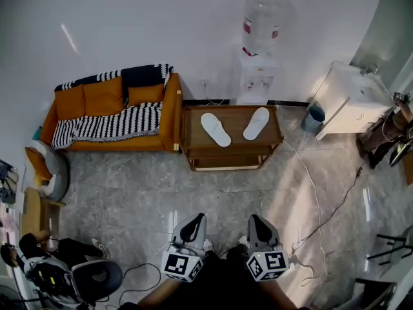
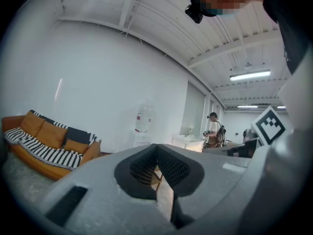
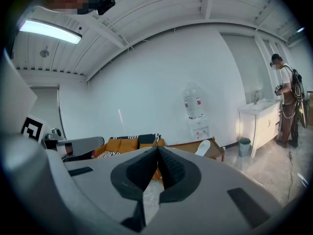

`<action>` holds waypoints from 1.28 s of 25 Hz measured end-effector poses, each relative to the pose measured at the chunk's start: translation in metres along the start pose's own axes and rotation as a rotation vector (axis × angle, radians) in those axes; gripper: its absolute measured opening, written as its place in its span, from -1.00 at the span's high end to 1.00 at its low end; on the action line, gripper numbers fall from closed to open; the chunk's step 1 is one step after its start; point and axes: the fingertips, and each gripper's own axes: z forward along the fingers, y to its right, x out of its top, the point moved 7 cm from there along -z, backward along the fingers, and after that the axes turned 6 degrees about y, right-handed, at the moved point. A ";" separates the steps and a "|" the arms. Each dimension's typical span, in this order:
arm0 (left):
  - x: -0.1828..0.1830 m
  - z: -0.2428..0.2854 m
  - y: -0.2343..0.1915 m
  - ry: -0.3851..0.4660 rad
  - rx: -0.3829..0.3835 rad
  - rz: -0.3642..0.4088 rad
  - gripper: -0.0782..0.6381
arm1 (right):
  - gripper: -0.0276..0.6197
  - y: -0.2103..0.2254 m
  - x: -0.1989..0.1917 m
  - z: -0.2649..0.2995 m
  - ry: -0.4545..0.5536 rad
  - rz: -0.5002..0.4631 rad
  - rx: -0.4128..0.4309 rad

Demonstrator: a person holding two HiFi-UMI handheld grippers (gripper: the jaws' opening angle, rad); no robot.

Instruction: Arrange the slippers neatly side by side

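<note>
Two white slippers lie splayed apart on a low wooden table (image 1: 193, 134) far ahead: the left slipper (image 1: 215, 128) and the right slipper (image 1: 257, 123), their toes angled away from each other. My left gripper (image 1: 191, 225) and right gripper (image 1: 258, 223) hover side by side over the floor near the bottom of the head view, well short of the table. Both are shut with nothing between the jaws. In the right gripper view one slipper (image 3: 202, 147) shows on the table (image 3: 215, 151) beyond my right gripper (image 3: 157, 149). The left gripper (image 2: 157, 146) hides the table in its own view.
An orange sofa (image 1: 110, 115) with a striped blanket stands left of the table, a water dispenser (image 1: 259, 44) behind it, a white cabinet (image 1: 352, 99) and bin (image 1: 314, 118) at right. Cables (image 1: 322, 218) run across the floor. A person (image 3: 286, 102) stands by the cabinet.
</note>
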 end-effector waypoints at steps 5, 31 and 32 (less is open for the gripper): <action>-0.003 -0.011 -0.016 -0.010 -0.022 -0.008 0.73 | 0.88 -0.020 -0.012 0.002 -0.011 0.007 -0.017; 0.002 0.154 -0.052 -0.021 -0.004 -0.008 0.73 | 0.88 0.065 0.029 0.155 -0.012 0.015 0.035; 0.004 0.166 -0.053 -0.020 -0.006 -0.008 0.73 | 0.88 0.072 0.034 0.164 -0.011 0.011 0.042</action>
